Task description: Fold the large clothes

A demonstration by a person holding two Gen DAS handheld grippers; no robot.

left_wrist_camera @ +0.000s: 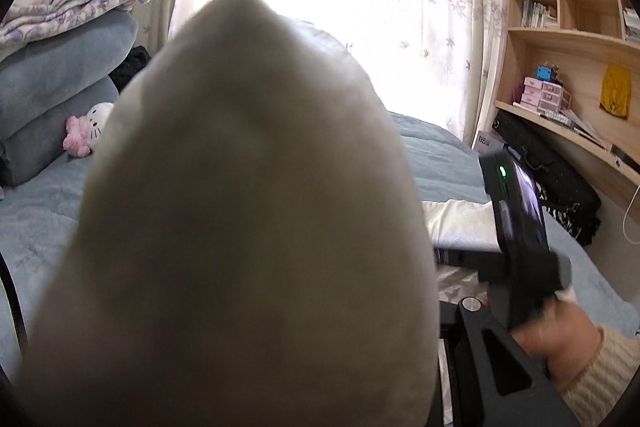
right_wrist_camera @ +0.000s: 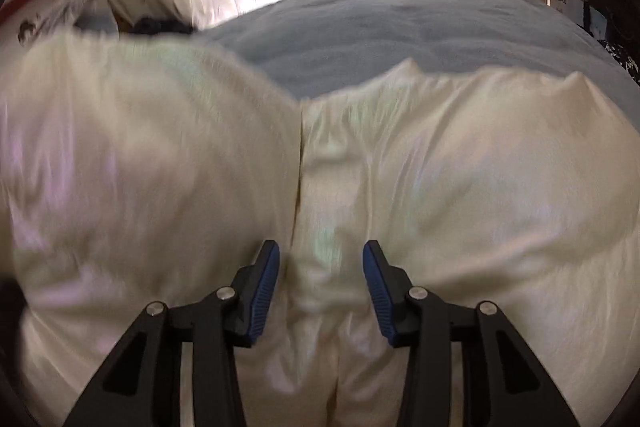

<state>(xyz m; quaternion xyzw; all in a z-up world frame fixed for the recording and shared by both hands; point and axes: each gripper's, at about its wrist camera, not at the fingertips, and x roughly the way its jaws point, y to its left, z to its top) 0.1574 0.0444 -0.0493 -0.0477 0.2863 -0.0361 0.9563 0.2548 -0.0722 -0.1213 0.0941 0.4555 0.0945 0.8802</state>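
A cream, shiny padded garment (right_wrist_camera: pixel 460 163) lies spread on the blue bed cover (right_wrist_camera: pixel 400 27). My right gripper (right_wrist_camera: pixel 321 255) is open just above it, blue pads (right_wrist_camera: pixel 266 291) apart over a centre seam. In the left wrist view a raised bulge of the same cream garment (left_wrist_camera: pixel 248 211) fills the frame close to the lens and hides my left fingertips; only part of one black arm of the left gripper shows at the bottom. The right gripper's body (left_wrist_camera: pixel 520 239) and the hand holding it show at the right.
Folded blankets (left_wrist_camera: pixel 68 67) and a pink plush toy (left_wrist_camera: pixel 86 131) sit at the left of the bed. Wooden shelves (left_wrist_camera: pixel 572 39) and a black bag (left_wrist_camera: pixel 548 171) stand at the right. Flowered curtains (left_wrist_camera: pixel 432 7) hang over a bright window behind.
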